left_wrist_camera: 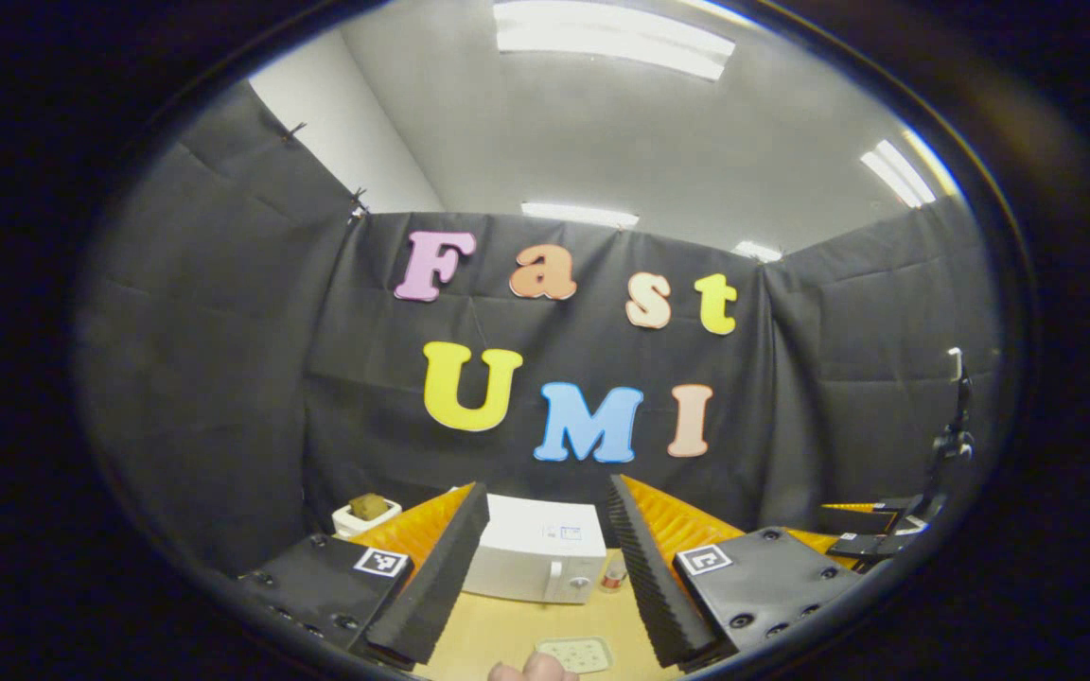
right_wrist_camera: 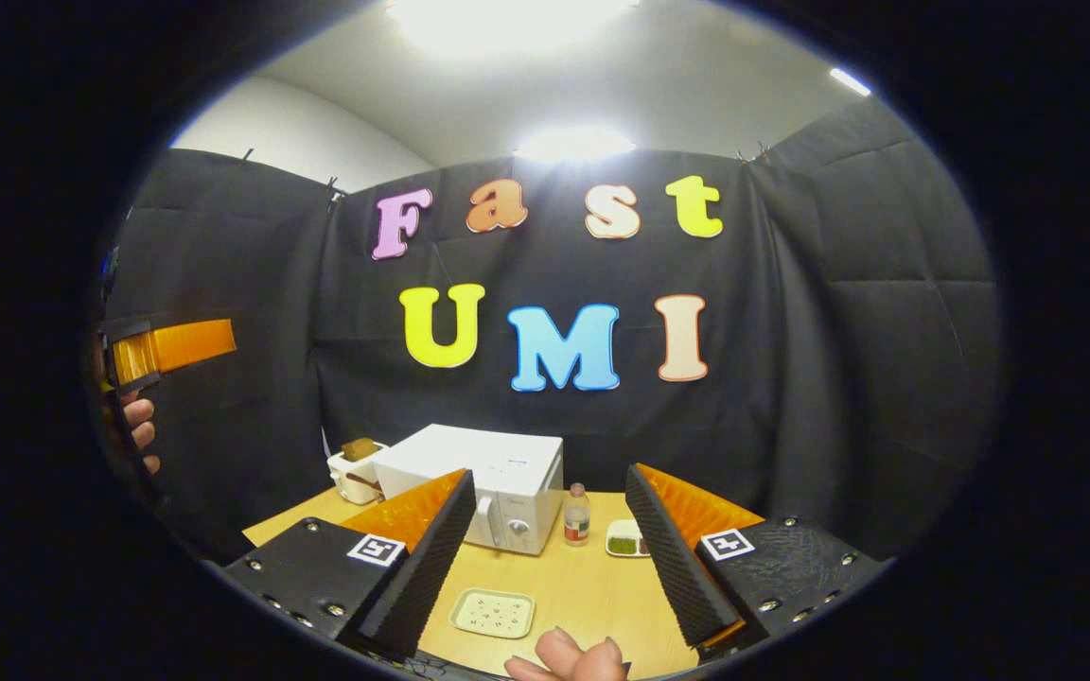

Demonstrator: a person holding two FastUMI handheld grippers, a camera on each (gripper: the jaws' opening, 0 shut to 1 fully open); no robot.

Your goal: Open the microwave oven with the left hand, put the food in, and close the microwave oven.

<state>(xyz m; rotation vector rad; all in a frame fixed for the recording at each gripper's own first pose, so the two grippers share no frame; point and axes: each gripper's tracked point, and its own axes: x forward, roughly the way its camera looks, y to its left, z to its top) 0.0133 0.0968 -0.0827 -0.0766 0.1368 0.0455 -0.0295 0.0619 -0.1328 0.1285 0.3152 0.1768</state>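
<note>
At lower centre, a closed white boxy microwave sits on the wooden surface; left gripper and right gripper both gape wide, empty.

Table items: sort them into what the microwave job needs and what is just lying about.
For the job:
- white microwave oven, door shut
- pale tray in front of it
- left gripper

Lying about:
- small bottle
- dish of green bits
- white toaster

Lit brightly from ceiling lights, blown out to white glare in the right gripper view. Sharp at centre, strongly bent near the rim. Soft shadows on the table.
</note>
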